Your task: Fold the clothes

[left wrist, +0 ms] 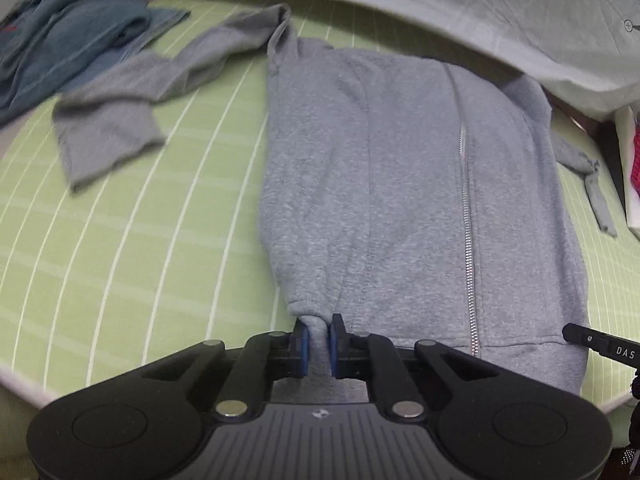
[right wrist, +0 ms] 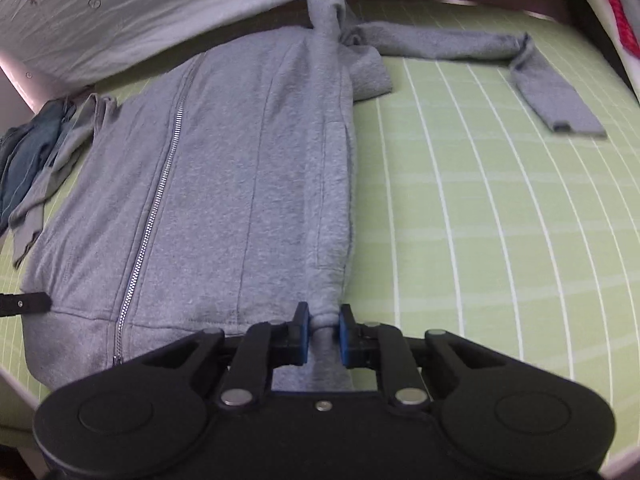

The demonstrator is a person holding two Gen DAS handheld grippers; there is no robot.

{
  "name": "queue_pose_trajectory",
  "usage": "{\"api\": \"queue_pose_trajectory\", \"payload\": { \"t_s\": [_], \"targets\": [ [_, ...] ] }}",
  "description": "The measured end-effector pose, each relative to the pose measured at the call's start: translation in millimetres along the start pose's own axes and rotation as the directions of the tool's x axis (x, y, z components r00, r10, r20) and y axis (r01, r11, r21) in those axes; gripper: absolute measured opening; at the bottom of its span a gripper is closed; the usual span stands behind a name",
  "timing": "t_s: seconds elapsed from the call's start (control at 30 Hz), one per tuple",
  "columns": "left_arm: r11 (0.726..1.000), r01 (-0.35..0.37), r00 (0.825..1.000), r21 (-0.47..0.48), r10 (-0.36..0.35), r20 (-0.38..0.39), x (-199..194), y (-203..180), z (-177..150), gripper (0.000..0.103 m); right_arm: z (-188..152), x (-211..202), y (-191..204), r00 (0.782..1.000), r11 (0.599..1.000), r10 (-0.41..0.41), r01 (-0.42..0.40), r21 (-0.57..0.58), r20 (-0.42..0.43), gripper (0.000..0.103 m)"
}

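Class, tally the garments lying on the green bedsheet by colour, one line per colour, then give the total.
Grey: 1, the zip hoodie, its hem pinched in both grippers' jaws
Dark blue-green: 1, the crumpled garment
Total: 2

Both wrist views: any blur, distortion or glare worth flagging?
Left wrist: strong fisheye bowing of the bedsheet stripes; the far sleeve is smeared, the left gripper sharp on the hoodie hem. Right wrist: same bowing; the hoodie is soft, its zipper still crisp, right gripper sharp. Light is flat in both, with no glare or hard shadows.
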State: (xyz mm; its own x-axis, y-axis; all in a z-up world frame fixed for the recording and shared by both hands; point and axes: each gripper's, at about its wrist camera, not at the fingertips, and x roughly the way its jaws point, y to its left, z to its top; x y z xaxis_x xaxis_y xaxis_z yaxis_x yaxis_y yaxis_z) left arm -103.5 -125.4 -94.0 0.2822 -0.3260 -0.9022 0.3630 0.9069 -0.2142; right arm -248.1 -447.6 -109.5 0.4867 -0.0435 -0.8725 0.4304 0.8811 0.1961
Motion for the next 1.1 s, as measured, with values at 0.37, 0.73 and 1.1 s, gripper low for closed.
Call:
{"api": "queue_pose_trajectory", "payload": {
  "t_s": [0.37, 0.73, 1.1],
  "targets": [
    [0.995, -0.008, 0.999, 0.102, 0.013, -0.042, 0.1, -11.4, -16.5, 0.012, -23.0, -16.2, 5.1, 0.999, 1.0, -0.011, 0.011, -0.004, -0.037, 0.015],
    [0.999, -0.01, 0.999, 0.039, 0.012, -0.042, 7.6, -9.6, 9.7, 0.058, -25.1, -16.3, 0.5, 0.998, 0.994, -0.057, 0.06, 0.096, -0.038, 0.033],
    [0.987, -0.145, 0.971, -0.073, 0.156, 0.18, -4.6, -68.2, 38.4, 0.098, 8.7, -26.0, -51.3, 0.992, 0.992, -0.096, 0.088, 0.094, 0.081, 0.082]
  ]
}}
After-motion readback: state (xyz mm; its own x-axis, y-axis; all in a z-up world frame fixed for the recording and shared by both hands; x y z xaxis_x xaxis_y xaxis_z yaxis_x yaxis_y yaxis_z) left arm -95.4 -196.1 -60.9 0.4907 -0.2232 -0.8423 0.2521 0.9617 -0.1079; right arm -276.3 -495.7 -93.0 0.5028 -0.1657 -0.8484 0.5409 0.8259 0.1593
